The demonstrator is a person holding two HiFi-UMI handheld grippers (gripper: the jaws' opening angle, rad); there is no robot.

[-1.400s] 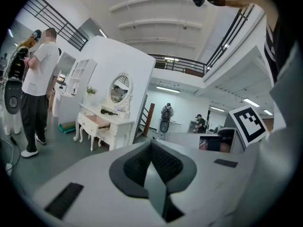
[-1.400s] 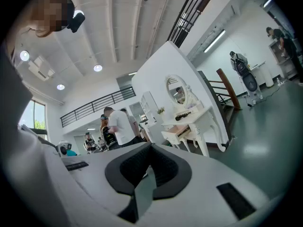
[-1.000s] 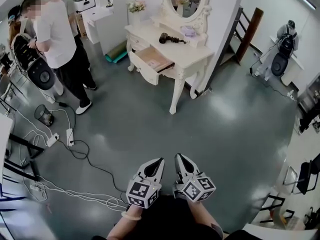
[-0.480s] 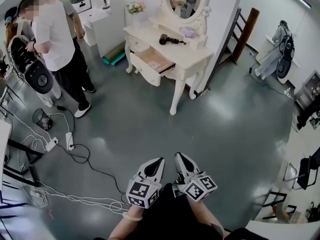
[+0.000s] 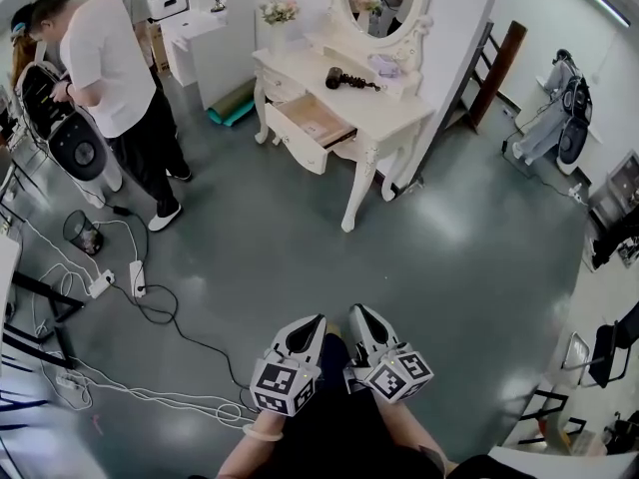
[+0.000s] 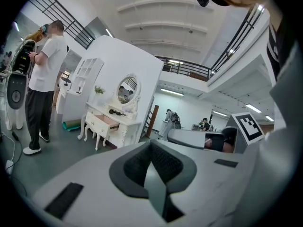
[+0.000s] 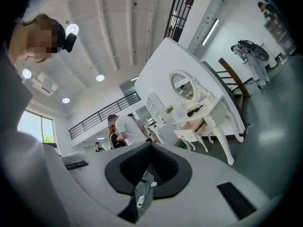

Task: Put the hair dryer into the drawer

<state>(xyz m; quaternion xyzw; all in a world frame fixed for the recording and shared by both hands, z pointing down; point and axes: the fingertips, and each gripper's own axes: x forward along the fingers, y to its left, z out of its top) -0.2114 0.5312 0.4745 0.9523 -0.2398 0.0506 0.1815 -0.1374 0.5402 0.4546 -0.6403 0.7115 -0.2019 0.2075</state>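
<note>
A black hair dryer point(image 5: 346, 78) lies on top of the white dressing table point(image 5: 399, 118), far ahead of me across the grey floor. The table's drawer point(image 5: 310, 123) stands pulled open below it, empty as far as I can see. My left gripper point(image 5: 317, 320) and right gripper point(image 5: 356, 312) are side by side low in the head view, both shut with nothing in them and pointing toward the table. The left gripper view shows its jaw tips point(image 6: 151, 143) together, with the hair dryer point(image 6: 116, 111) small in the distance. The right gripper point(image 7: 151, 143) looks the same, with the hair dryer point(image 7: 195, 110) far off.
A person in a white shirt point(image 5: 110, 58) stands at the left beside a fan-like machine point(image 5: 78, 148). Cables and a power strip point(image 5: 138, 277) trail over the floor on the left. A wooden ladder point(image 5: 494, 68) leans on the wall right of the table.
The dressing table has shifted slightly in the head view as I drift toward it. Both grippers keep their place and stay shut.
</note>
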